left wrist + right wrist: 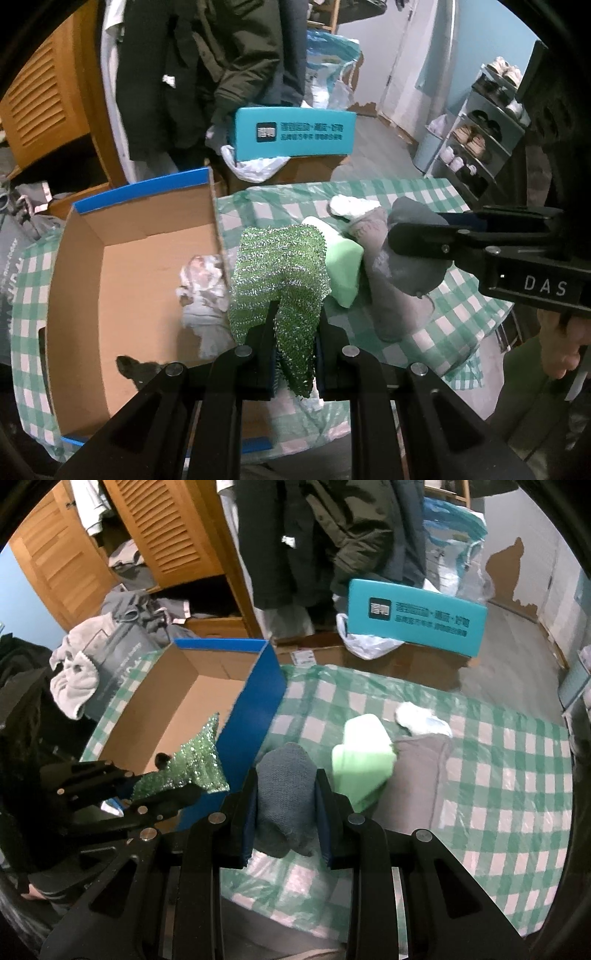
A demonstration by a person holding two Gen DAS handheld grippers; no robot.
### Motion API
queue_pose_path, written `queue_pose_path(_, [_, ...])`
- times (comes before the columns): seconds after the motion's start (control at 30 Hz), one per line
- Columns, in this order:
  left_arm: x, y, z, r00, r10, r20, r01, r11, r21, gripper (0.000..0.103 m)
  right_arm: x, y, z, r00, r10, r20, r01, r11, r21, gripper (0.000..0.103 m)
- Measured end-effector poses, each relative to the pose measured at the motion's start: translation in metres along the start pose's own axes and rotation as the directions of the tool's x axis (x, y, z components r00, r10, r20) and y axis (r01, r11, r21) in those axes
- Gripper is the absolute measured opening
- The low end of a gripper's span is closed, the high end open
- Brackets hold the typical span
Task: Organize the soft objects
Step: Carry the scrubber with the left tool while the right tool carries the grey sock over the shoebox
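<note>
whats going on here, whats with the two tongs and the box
A person is sorting soft things on a checked tablecloth into an open cardboard box. The left tongs are shut on a glittery green cloth, held up near the box's edge. The right tongs are shut on a grey knitted sock. A light green sponge, a grey cloth and a white sock lie on the table.

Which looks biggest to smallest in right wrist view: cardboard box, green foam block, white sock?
1. cardboard box
2. green foam block
3. white sock
The sock lies farther from the camera, so its small look is partly distance.
</note>
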State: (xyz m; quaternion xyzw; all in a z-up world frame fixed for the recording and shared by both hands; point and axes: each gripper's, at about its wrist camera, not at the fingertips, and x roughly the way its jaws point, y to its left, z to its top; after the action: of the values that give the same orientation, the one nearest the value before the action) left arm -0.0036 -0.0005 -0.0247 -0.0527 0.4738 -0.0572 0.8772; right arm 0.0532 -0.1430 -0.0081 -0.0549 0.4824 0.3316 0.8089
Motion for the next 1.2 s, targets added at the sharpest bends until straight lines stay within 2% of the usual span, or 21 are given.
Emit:
queue_pose_path(0.53, [-0.013, 0.054, -0.005, 0.999, 0.040, 0.018, -0.038, 0.994, -0.098, 0.015, 0.028, 0.051, 0.026, 0.998, 0.054, -0.021, -0.055, 0.996, -0.073, 0.026])
queue_pose_path(0.83, [-0.014, 0.093, -0.011, 0.997, 0.072, 0.009, -0.070, 0.982, -0.178, 0.015, 0.050, 0.080, 0.040, 0.995, 0.086, -0.048, -0.091, 0.990, -0.110, 0.026])
queue_pose_path(1.2, [-0.004, 0.122, -0.018, 0.997, 0.077, -0.029, -0.082, 0.967, -0.241, 0.015, 0.087, 0.104, 0.044, 0.985, 0.120, -0.124, -0.135, 0.983, -0.122, 0.026])
